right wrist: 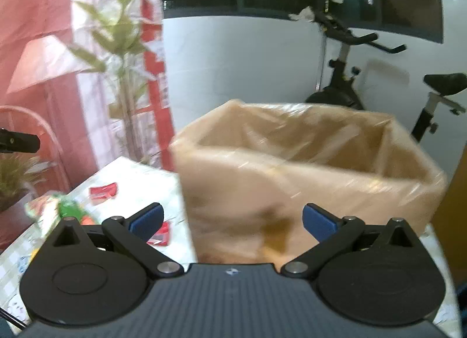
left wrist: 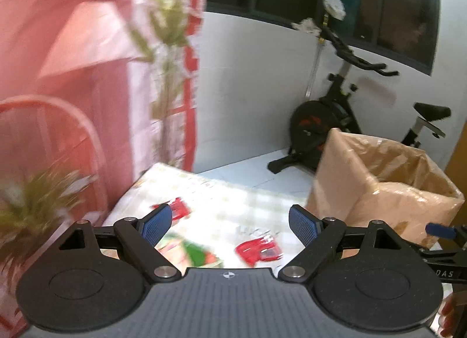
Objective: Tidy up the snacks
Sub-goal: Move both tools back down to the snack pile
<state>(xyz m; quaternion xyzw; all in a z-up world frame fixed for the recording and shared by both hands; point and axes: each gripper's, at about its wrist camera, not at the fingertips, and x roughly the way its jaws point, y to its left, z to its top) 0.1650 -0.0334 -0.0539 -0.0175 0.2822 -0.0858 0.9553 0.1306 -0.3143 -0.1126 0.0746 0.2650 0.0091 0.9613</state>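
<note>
My left gripper (left wrist: 230,225) is open above the table with nothing between its blue pads. Below it lie a red snack packet (left wrist: 258,249), another red packet (left wrist: 181,209) farther left and a green and red packet (left wrist: 201,256) near the palm. My right gripper (right wrist: 232,221) is open too, empty, in front of the cardboard box (right wrist: 306,168) lined with clear plastic. In the right wrist view two red packets (right wrist: 103,190) (right wrist: 160,234) and the green packet (right wrist: 68,209) lie left of the box. The box (left wrist: 379,189) stands at the right in the left wrist view.
The table (left wrist: 233,200) has a pale checked cloth. An exercise bike (left wrist: 335,116) stands behind on the white floor. A leafy plant (left wrist: 166,46), a red curtain (left wrist: 58,46) and a red chair back (left wrist: 73,122) are at the left. A potted plant (left wrist: 32,206) stands nearby.
</note>
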